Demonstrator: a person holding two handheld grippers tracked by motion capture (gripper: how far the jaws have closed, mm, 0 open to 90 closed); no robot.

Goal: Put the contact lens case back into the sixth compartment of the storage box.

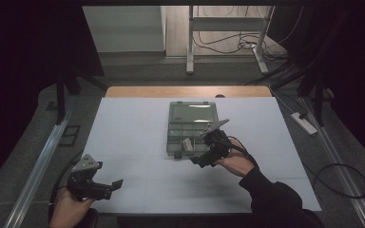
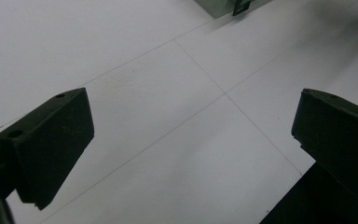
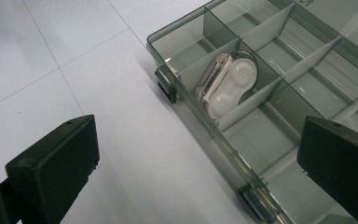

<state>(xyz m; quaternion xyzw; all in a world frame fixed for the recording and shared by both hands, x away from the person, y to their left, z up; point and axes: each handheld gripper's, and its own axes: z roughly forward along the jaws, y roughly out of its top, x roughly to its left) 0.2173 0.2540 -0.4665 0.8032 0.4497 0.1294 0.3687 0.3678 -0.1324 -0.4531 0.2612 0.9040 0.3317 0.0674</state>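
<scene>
The left claw point(image 1: 116, 184) is held with jaws apart at 7 o'clock on the table point(image 1: 133, 142), idle. At centre, a lens case point(image 3: 226, 88) is already lodged in the box point(image 3: 200, 119); the right claw point(image 1: 197, 160), empty with jaws apart, is at its near edge. The lid is judged left to shut.

The compartment box point(image 3: 279, 116) lies on the table point(image 1: 133, 142), just ahead of the right gripper's fingers point(image 3: 51, 172). A contact lens case point(image 3: 228, 84) stands in a near-edge compartment, between and beyond both fingers.
</scene>
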